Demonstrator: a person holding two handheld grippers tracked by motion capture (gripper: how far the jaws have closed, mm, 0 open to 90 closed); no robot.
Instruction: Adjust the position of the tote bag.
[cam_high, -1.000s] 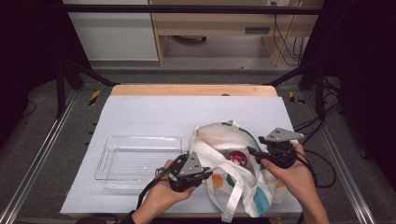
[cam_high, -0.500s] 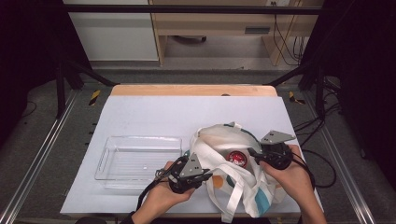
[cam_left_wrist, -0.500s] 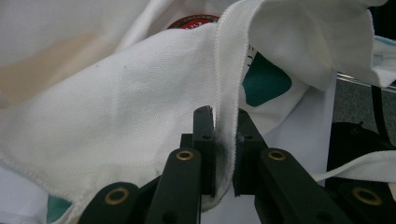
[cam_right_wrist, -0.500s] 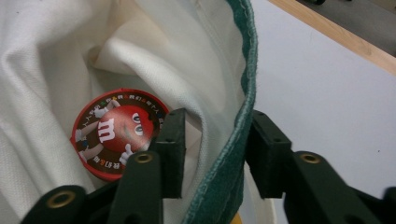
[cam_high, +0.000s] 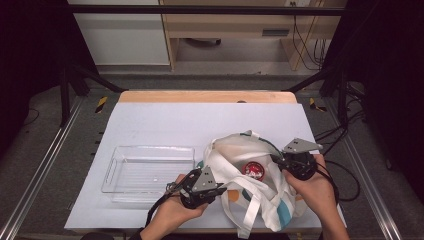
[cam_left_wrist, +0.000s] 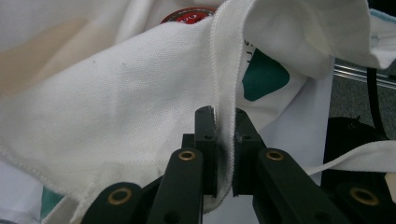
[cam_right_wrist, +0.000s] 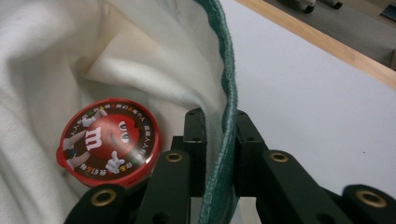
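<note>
The bag (cam_high: 250, 185) lies slumped at the near right of the table (cam_high: 200, 120), and I have it by its mouth from both sides so that the opening stays spread and I can get at what is inside. Nearest me, the left gripper (cam_left_wrist: 223, 140) is clamped on the bag's white near edge: in the left gripper view the hem runs down between the jaws, which are pressed narrow on the cloth, and that grip pins the near side toward my left hand (cam_high: 172, 215). The right gripper (cam_right_wrist: 219, 140) has just been closing, with the green-trimmed far rim of the bag between its jaws; in the right gripper view the pads look to be squeezing that trim, so I judge it a hold, taken to pull the far side away from the near one. With the two edges drawn apart, the red tin (cam_right_wrist: 109, 140) shows on the bottom of the bag, lid up, just beside the right gripper's jaws and well inside the rim it holds; from the high view it sits between the two grippers, closer to the right. Farther left, apart from the bag, a clear tray (cam_high: 150, 167) stands bare, likely where the tin is meant to go.
</note>
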